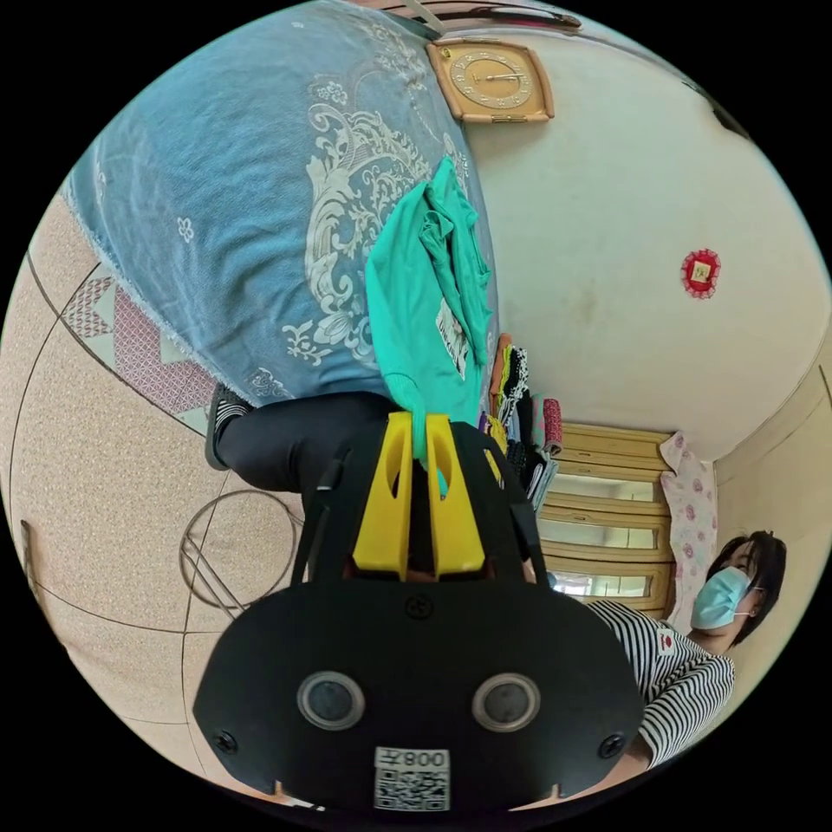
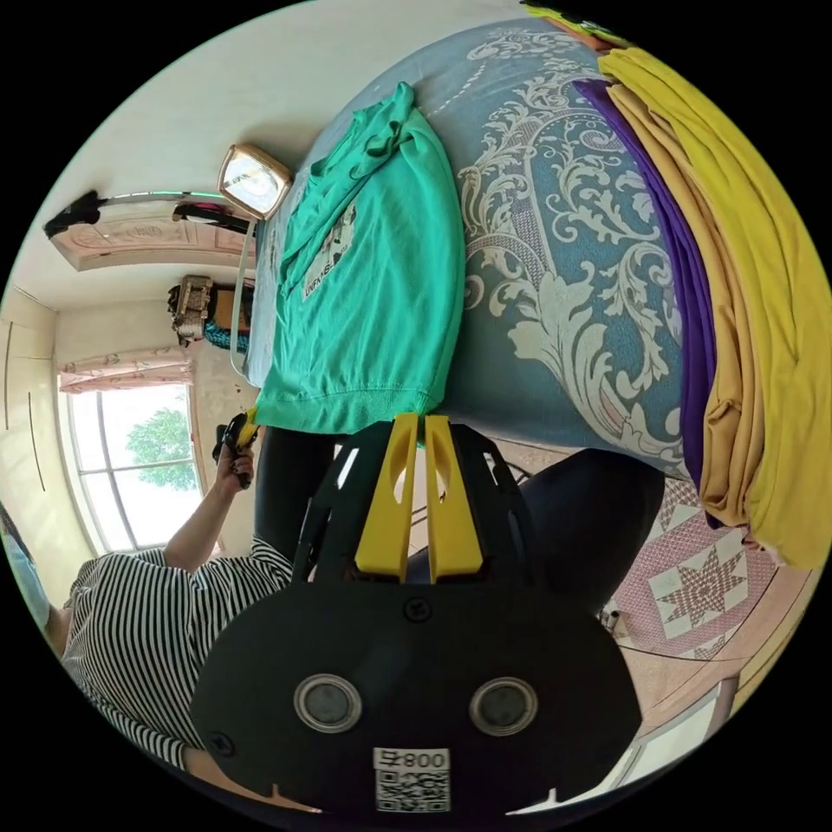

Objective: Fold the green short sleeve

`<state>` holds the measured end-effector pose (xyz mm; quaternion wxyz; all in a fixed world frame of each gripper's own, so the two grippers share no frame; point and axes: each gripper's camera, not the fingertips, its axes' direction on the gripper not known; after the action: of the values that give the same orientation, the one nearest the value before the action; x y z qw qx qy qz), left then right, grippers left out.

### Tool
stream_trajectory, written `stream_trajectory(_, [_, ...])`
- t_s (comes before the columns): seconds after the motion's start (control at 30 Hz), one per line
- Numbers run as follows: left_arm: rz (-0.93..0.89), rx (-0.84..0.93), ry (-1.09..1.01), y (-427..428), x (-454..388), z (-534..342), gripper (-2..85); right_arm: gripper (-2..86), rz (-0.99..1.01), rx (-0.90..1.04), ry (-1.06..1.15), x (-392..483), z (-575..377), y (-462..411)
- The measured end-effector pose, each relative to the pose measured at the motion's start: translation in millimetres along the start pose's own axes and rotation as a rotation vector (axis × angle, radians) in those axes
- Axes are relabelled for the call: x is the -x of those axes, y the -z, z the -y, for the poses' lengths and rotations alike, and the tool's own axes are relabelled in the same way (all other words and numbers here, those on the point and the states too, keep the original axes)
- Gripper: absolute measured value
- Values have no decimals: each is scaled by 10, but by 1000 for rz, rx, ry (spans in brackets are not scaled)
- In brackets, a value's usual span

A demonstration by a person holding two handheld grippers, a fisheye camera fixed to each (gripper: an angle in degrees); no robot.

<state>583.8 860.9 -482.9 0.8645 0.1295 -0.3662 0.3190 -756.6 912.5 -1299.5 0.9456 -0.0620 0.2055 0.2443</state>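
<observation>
My left gripper point(image 1: 419, 429) has smooth yellow plastic jaws on a matt black plastic body; the right gripper point(image 2: 414, 429) looks the same. The shirt point(image 2: 373, 286) is soft green knit cloth, matt, with a ribbed hem and a printed patch. The bedspread point(image 2: 555, 260) is a coarser blue woven cloth with a pale pattern. I see a glossy speckled floor point(image 1: 95, 451) and a varnished wooden cabinet point(image 1: 607, 520).

green short sleeve point(image 2: 373, 286) with small print, unreadable
</observation>
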Motion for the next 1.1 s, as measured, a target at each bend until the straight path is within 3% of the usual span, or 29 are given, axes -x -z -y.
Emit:
stream_trajectory(0.17, [-54,-18,-45,240,-91,-208,28,8,121,-77,92,130,-379,412])
stream_trajectory(0.67, [-185,-53,-232,879,-512,-706,26,6,214,-187,276,519,-1223,1196])
stream_trajectory(1.1, [-254,-82,-211,1287,-228,-1286,25,5,255,-206,279,381,-2032,1316])
